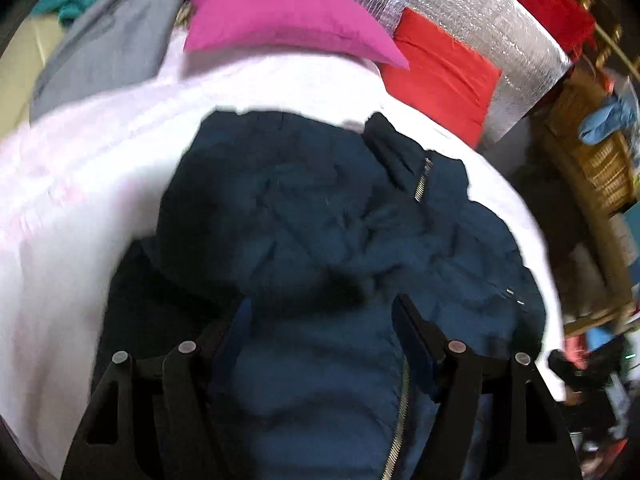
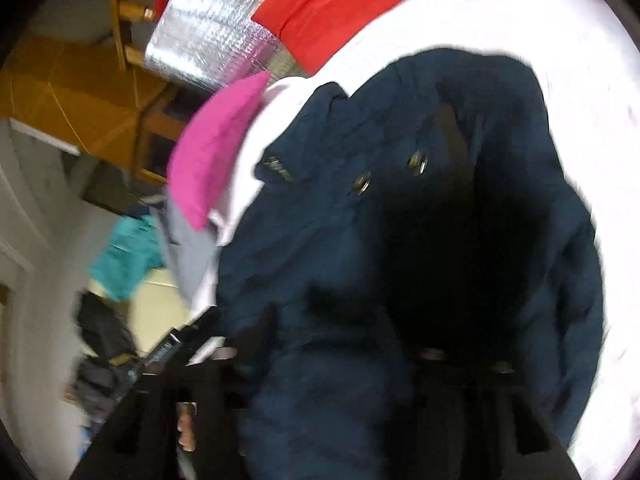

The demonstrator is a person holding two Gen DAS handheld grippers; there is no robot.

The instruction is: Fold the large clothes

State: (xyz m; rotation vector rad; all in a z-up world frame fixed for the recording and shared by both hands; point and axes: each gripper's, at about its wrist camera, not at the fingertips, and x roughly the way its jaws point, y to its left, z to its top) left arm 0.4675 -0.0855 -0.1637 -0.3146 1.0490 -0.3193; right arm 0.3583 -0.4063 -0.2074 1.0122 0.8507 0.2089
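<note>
One dark blue padded jacket (image 1: pixel 320 216) lies crumpled on the white-covered bed (image 1: pixel 80 184), under both grippers.
It looks soft, bulky and light, likely slippery; hem or shoulder seams seem the best hold; one pink pillow (image 1: pixel 280 12), one red (image 1: pixel 440 76); left gripper (image 1: pixel 324 320) fingers spread, released; right gripper (image 2: pixel 340 344) blurred, apparently released.

A dark navy puffy jacket (image 1: pixel 320 216) with a metal zipper and snap buttons lies crumpled and bunched, filling the centre and lower frame, on a white sheet (image 1: pixel 80 184).
</note>
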